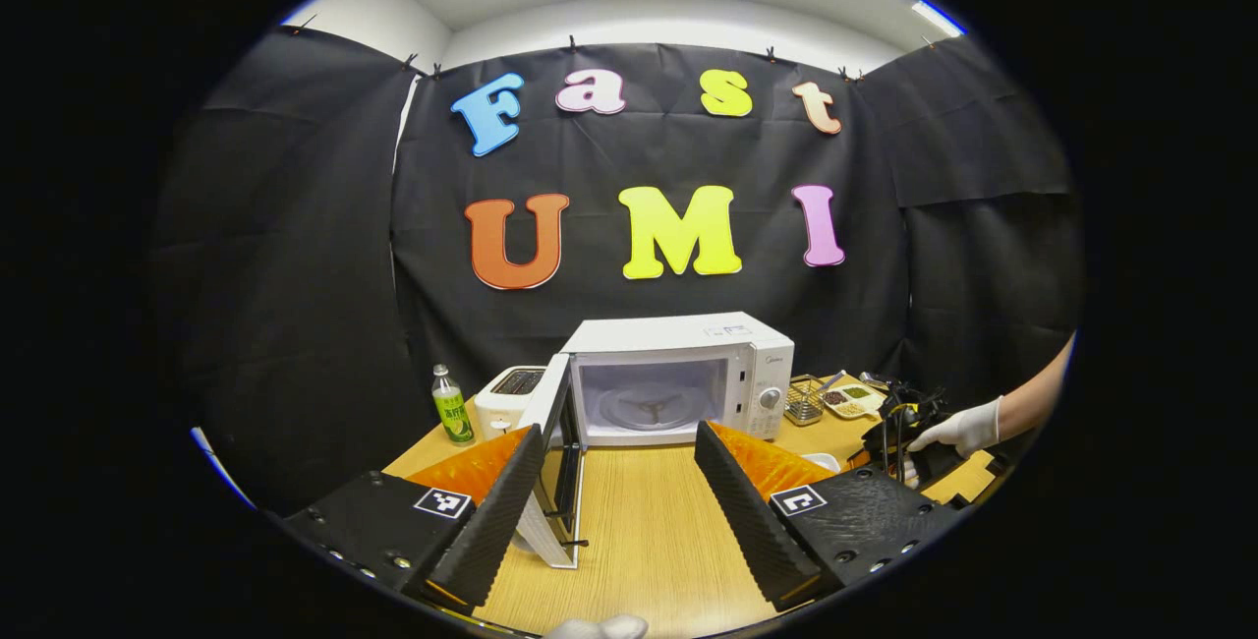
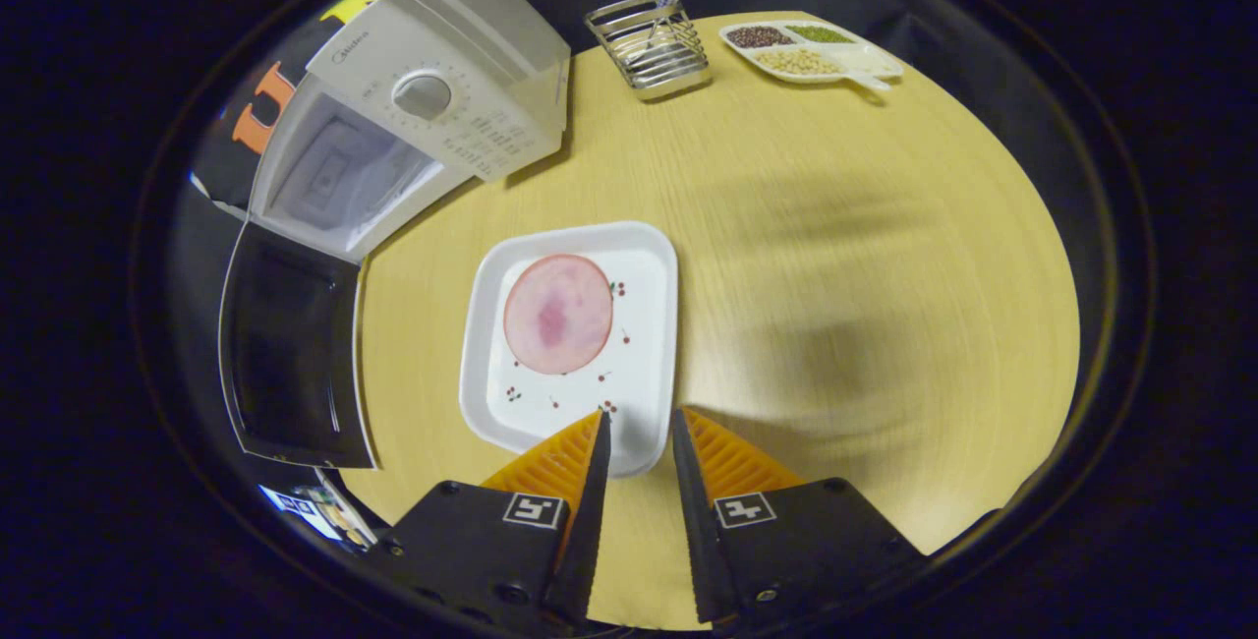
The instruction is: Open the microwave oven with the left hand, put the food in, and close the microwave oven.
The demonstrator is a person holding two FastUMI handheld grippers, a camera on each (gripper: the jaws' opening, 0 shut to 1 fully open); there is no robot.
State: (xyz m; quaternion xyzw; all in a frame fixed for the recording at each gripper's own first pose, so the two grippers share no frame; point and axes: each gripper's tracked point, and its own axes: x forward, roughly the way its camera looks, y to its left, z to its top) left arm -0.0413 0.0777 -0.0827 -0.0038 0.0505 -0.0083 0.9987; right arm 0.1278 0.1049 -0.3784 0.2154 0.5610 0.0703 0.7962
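Right gripper view — right gripper (image 2: pixel 637 442) hides plate (image 2: pixel 575 339) edge.

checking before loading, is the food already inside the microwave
No, the ham lies on a white tray on the table, outside the microwave.

My left gripper (image 1: pixel 619 501) is held level with its jaws spread wide, nothing between them. At three o'clock in the left gripper view, a white-gloved hand (image 1: pixel 961 428) grips my right gripper's body. My right gripper (image 2: pixel 637 467) tilts downward, jaws narrowed to a slim gap, not closed.
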